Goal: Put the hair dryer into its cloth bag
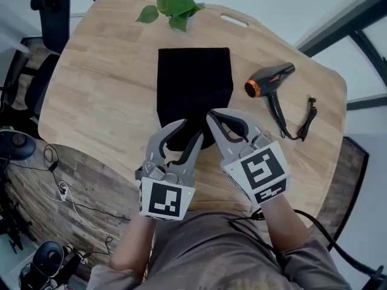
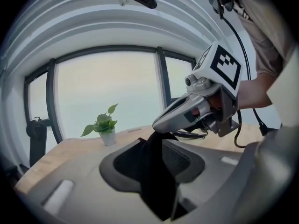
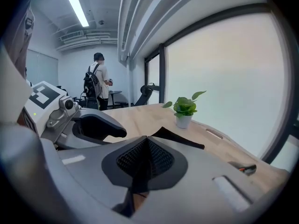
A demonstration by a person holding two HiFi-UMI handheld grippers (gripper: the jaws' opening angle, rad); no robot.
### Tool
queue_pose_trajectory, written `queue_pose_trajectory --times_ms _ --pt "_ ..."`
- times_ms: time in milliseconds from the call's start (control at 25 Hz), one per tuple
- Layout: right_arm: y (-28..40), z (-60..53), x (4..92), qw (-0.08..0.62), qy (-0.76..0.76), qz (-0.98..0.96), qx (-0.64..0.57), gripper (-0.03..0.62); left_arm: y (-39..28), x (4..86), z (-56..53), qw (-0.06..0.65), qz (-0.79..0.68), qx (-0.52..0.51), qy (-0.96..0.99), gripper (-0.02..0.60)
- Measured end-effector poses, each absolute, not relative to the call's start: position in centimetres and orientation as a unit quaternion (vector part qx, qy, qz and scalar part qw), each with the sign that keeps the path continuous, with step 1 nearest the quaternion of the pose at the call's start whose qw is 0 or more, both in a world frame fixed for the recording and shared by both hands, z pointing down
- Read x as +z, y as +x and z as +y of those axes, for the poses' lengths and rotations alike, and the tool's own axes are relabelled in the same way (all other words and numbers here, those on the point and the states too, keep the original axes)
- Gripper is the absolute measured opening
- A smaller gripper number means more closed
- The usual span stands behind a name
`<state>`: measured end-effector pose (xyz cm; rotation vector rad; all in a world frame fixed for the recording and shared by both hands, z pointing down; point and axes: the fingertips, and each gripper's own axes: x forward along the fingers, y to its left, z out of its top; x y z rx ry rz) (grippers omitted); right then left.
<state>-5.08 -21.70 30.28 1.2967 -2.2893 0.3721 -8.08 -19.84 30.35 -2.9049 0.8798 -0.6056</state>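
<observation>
A black cloth bag (image 1: 195, 83) lies flat on the wooden table (image 1: 97, 95), with its near edge lifted. Both grippers hold that edge side by side: my left gripper (image 1: 190, 132) is shut on the cloth, and my right gripper (image 1: 213, 117) is shut on it just to the right. In the left gripper view a fold of black cloth (image 2: 158, 181) hangs between the jaws, and the right gripper (image 2: 196, 111) pinches the same cloth just beyond. In the right gripper view the cloth (image 3: 140, 174) is pinched between the pads. The black hair dryer (image 1: 270, 80) with an orange ring lies to the right of the bag.
The dryer's cord and plug (image 1: 305, 121) trail toward the table's right edge. A small potted plant (image 1: 179, 3) stands at the far edge behind the bag. Office chairs (image 1: 51, 11) and floor cables (image 1: 60, 189) are to the left. A person (image 3: 98, 80) stands far back in the room.
</observation>
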Motion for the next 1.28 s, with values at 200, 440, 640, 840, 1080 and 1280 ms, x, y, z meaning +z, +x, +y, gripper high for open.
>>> queue_pose_trajectory --times_ms 200,440,640,840,1080,1280 --pt "-5.3 -22.0 29.8 0.239 0.47 -0.84 0.129 0.031 -7.7 32.0 -20.6 0.015 0.295 -0.23 -0.927 0.14" --pt "-5.3 -21.8 30.4 0.231 0.467 -0.842 0.14 0.031 -7.5 32.4 -21.6 0.019 0.296 -0.243 -0.924 0.031" --pt "-4.6 -21.6 30.4 0.219 0.472 -0.843 0.137 0.038 -7.0 32.3 -21.8 0.006 0.291 -0.246 -0.924 0.014" --pt "-2.0 -20.7 30.0 0.213 0.5 -0.828 0.135 0.069 -6.7 31.8 -22.1 0.013 0.295 -0.251 -0.922 0.014" --pt "3.3 -20.0 31.3 0.227 0.546 -0.794 0.142 0.119 -7.2 31.7 -22.0 0.011 0.299 -0.258 -0.919 0.014" --pt "10.7 -19.9 35.3 0.266 0.59 -0.744 0.169 0.244 -6.5 31.2 -22.4 -0.018 0.303 -0.239 -0.922 0.014"
